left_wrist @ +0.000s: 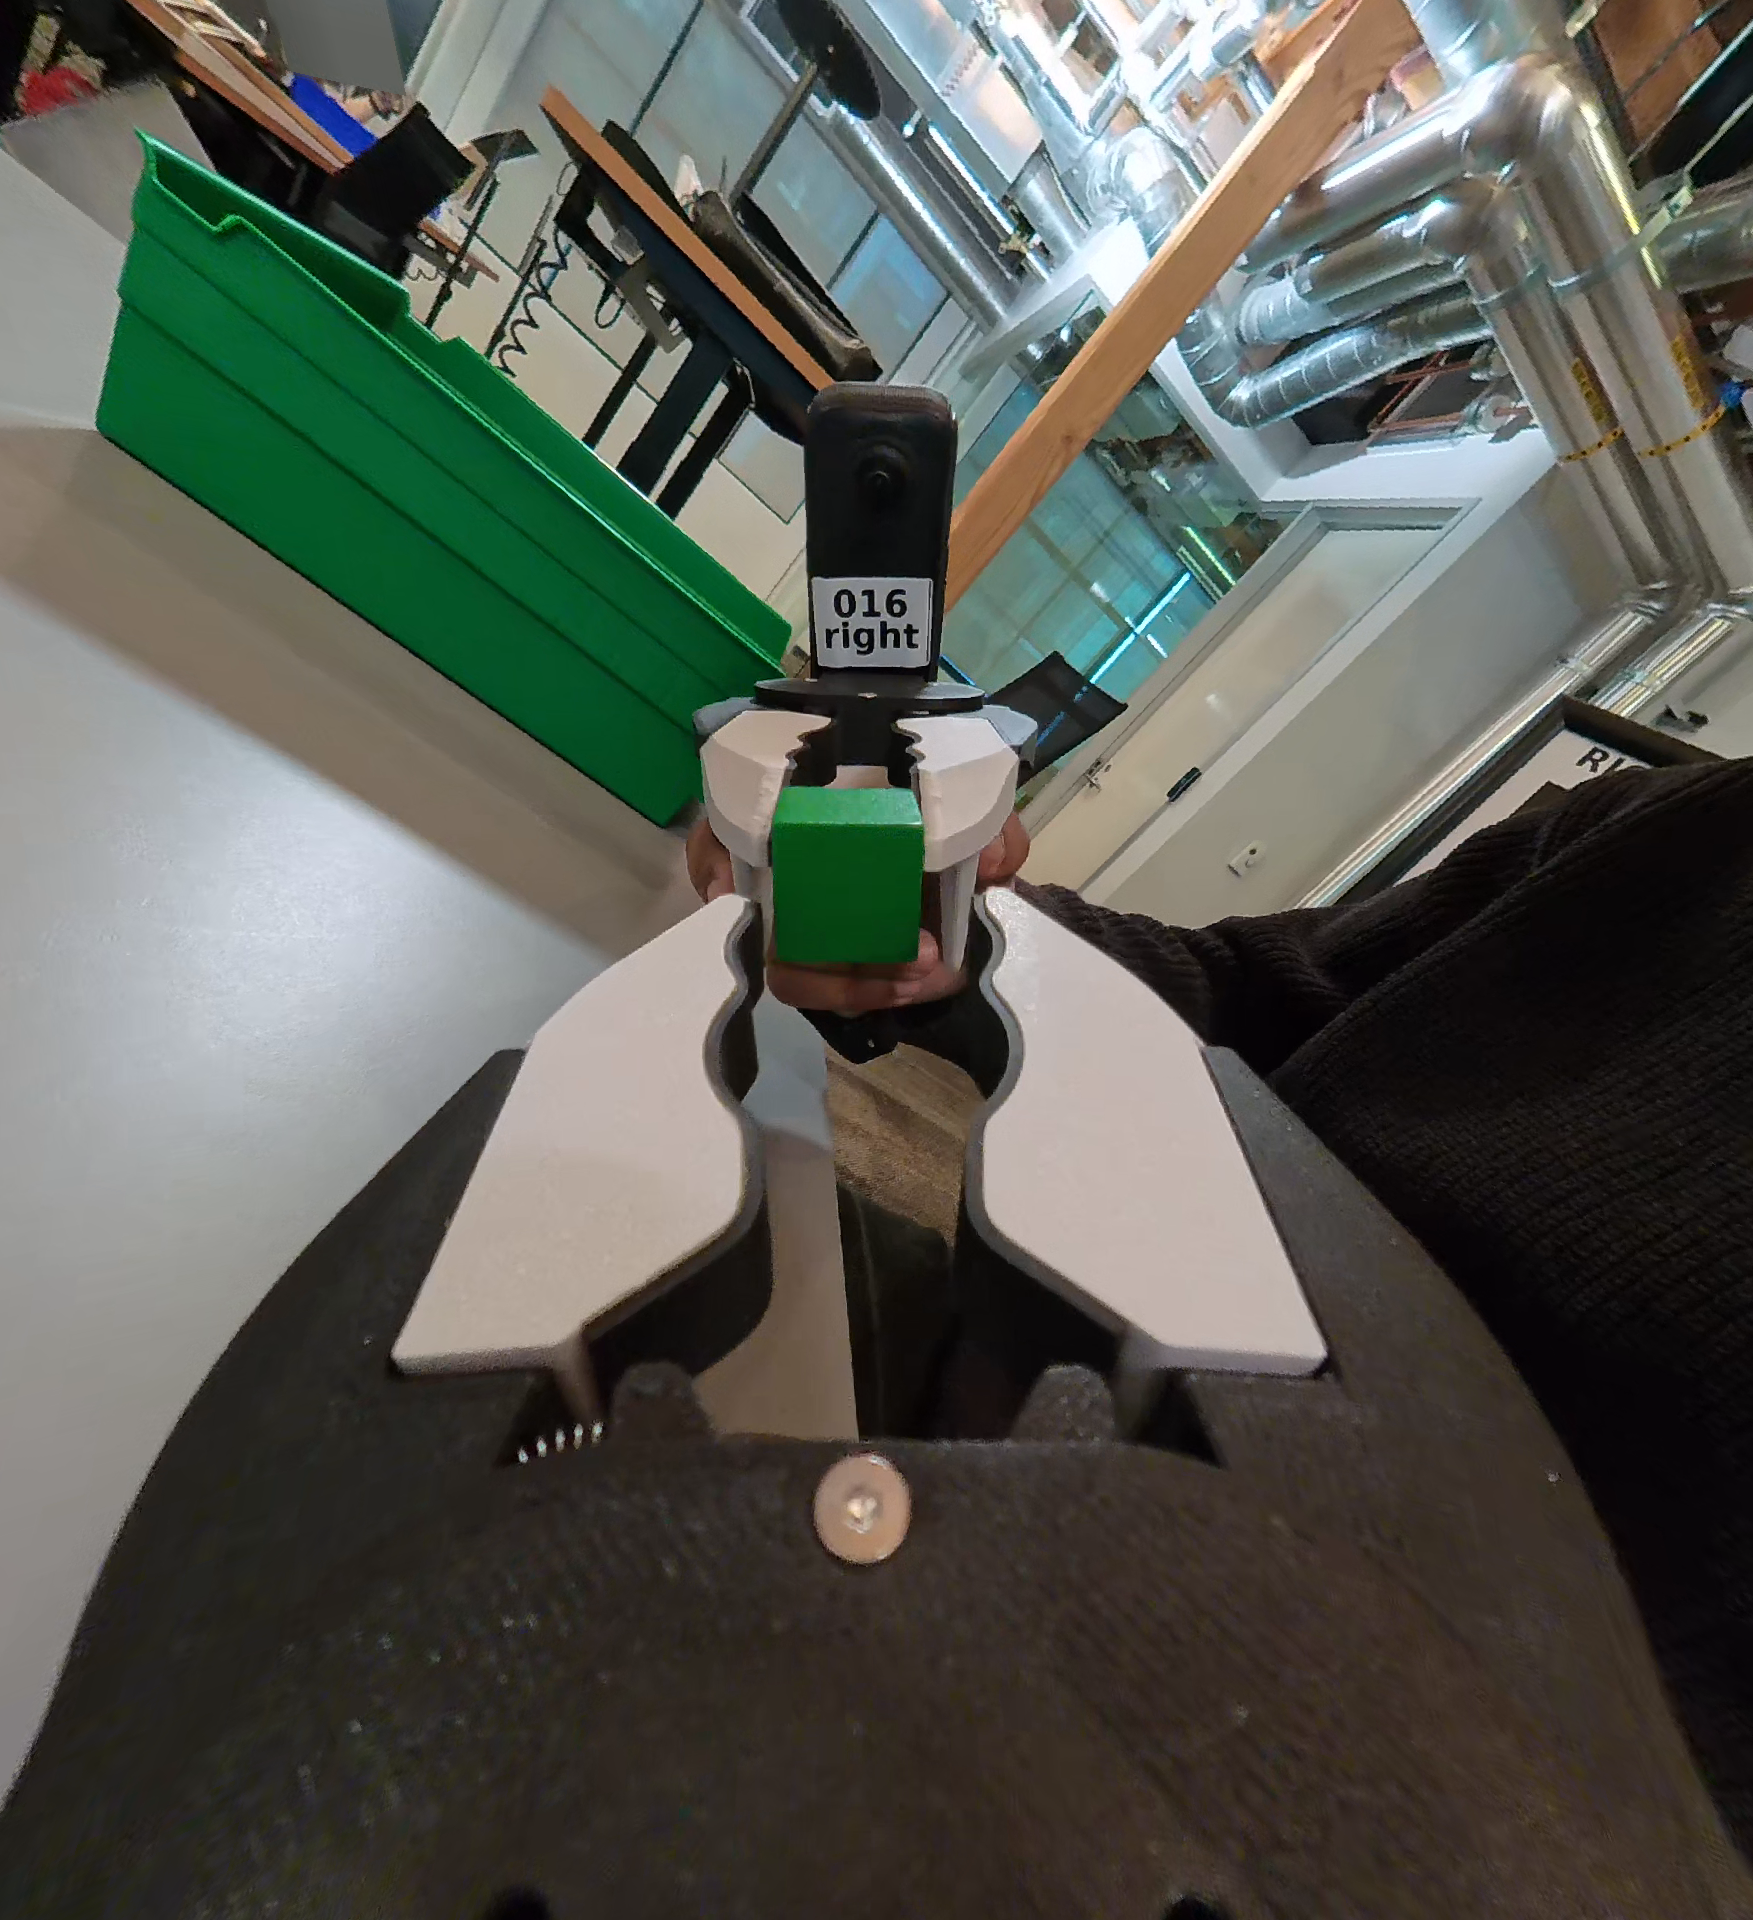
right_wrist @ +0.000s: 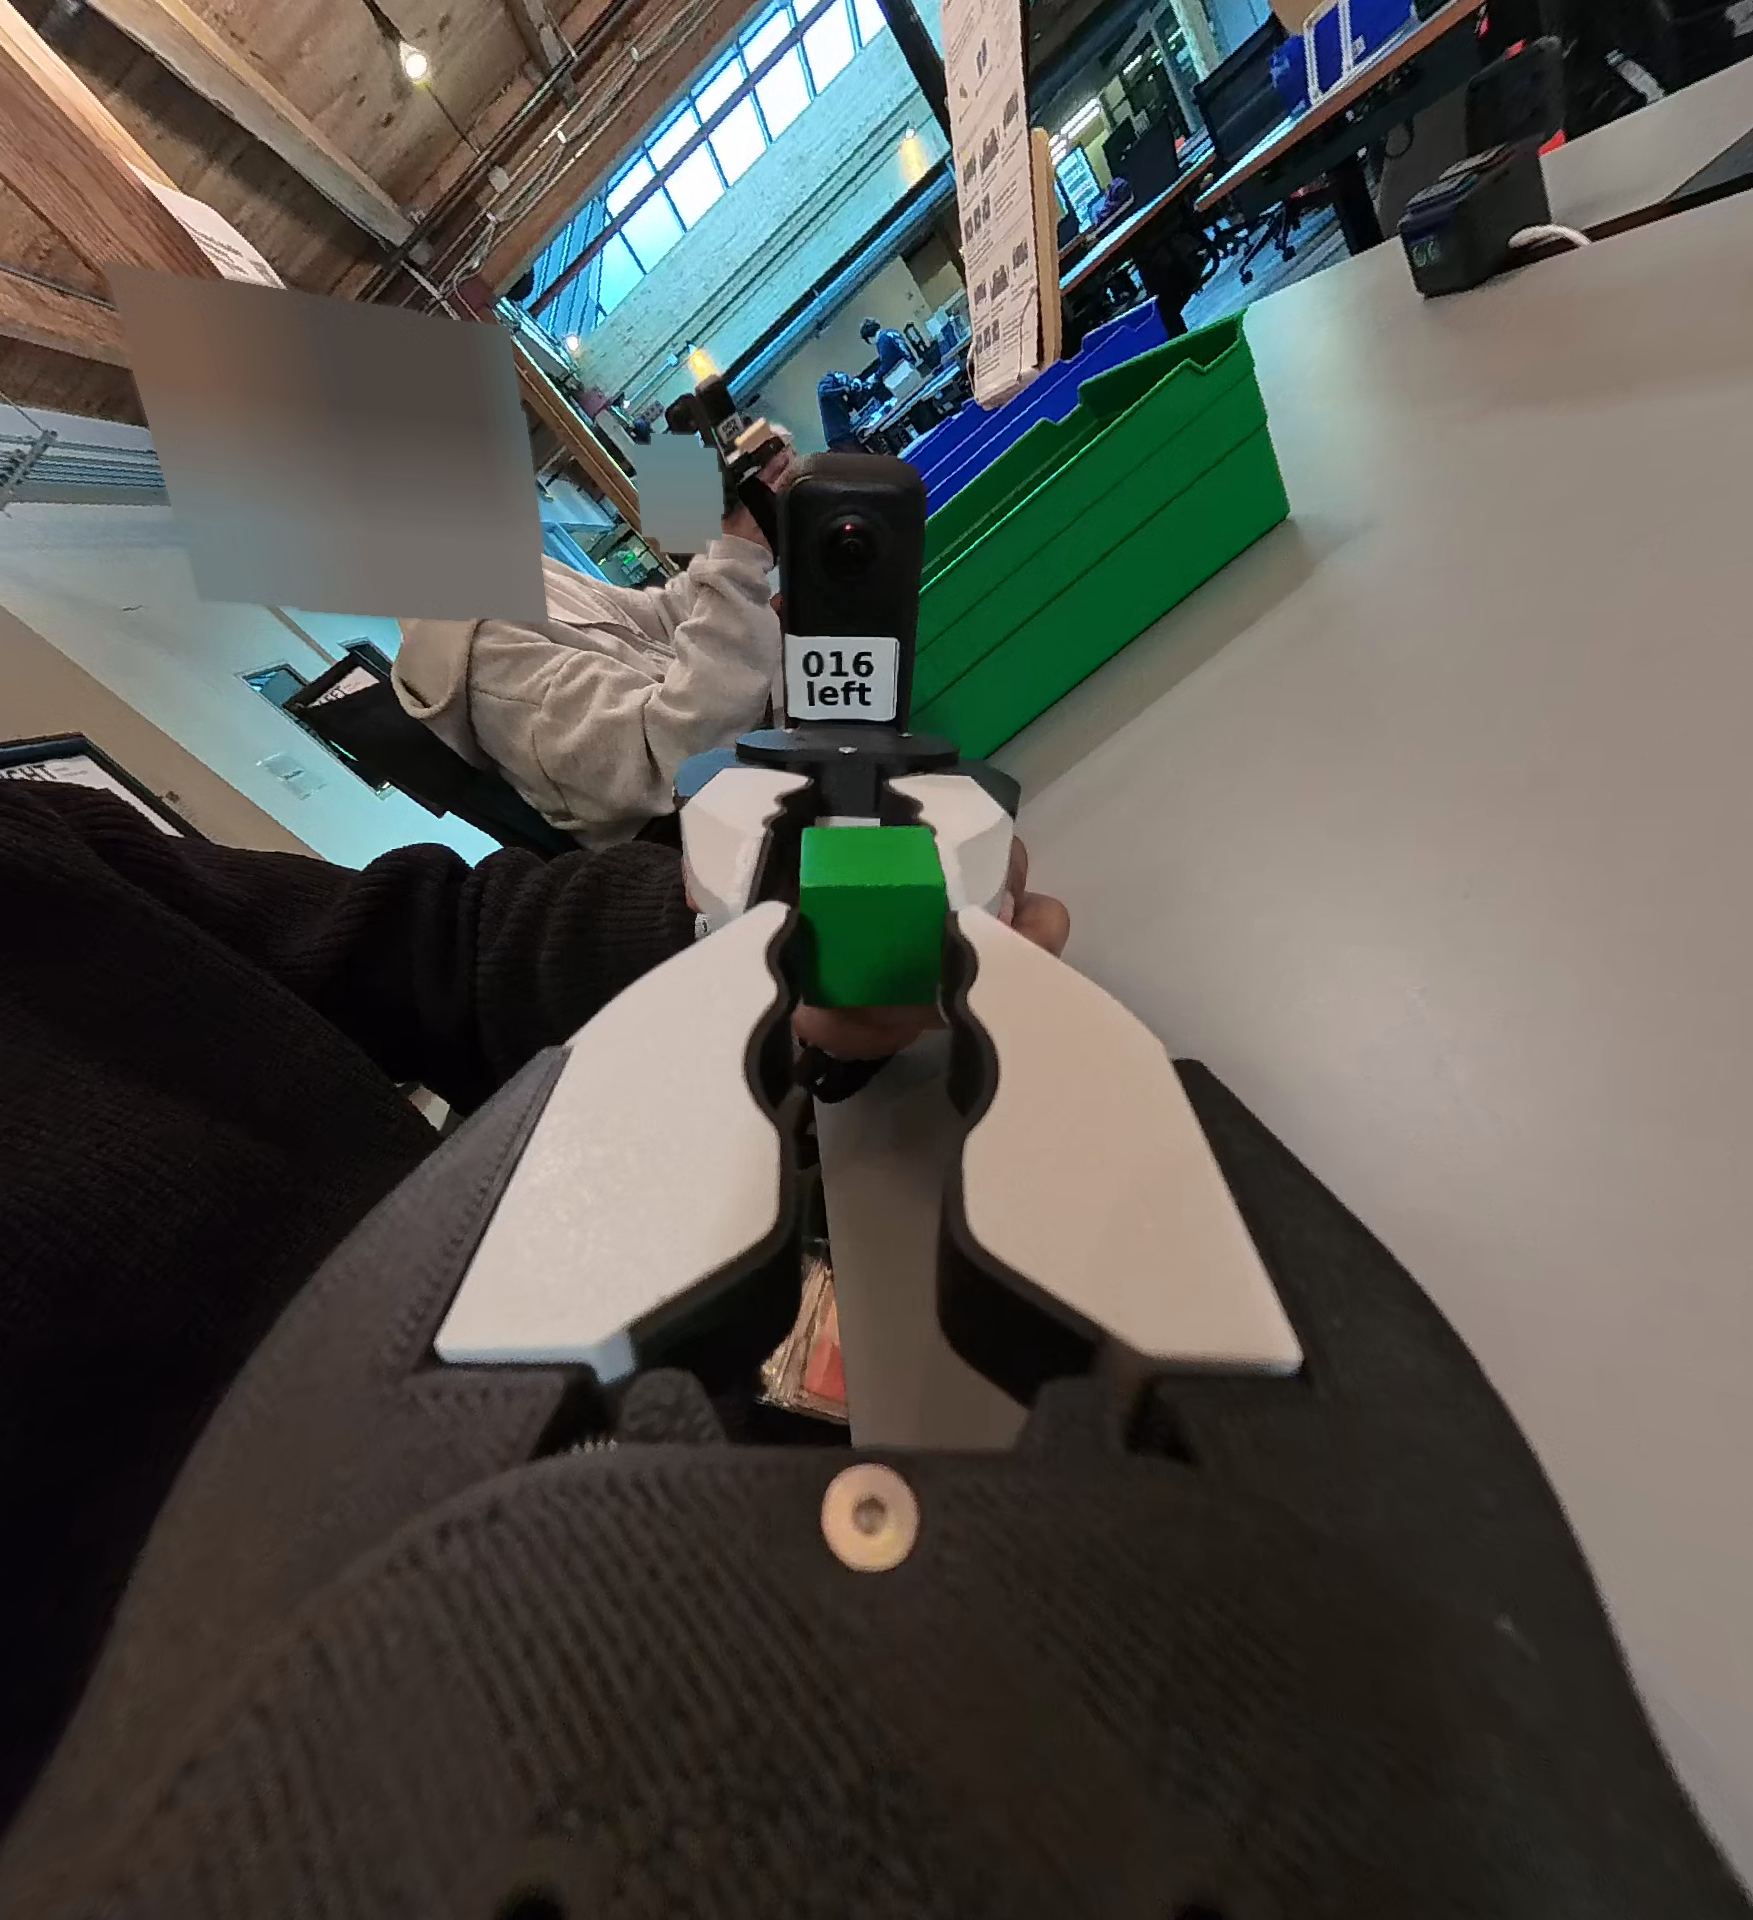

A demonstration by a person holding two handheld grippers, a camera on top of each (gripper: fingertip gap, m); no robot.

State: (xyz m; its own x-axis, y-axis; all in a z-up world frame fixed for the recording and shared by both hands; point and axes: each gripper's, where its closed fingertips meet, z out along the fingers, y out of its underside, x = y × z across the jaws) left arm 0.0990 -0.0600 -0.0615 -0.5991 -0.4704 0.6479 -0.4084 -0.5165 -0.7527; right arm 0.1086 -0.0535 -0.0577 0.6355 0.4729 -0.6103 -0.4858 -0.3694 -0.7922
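Facing each other near the green bin [left_wrist: 384,457], two grippers meet over the grey table [left_wrist: 176,935]. The right gripper [right_wrist: 870,920] is clamped on the one green cube [left_wrist: 846,878], held in the air in front of the bin. The left gripper [left_wrist: 867,909] is parted, its tips flanking the cube; I cannot tell whether they touch it. Only the right view shows a blue bin [right_wrist: 1038,400] behind the green one, a seated person [right_wrist: 591,686] in a pale hoodie off to the bin's left, and a black box [right_wrist: 1474,229] beyond it. Only the left view shows silver pipes [left_wrist: 1474,260] overhead. A black sleeve [left_wrist: 1578,1039] blocks one side of each view.
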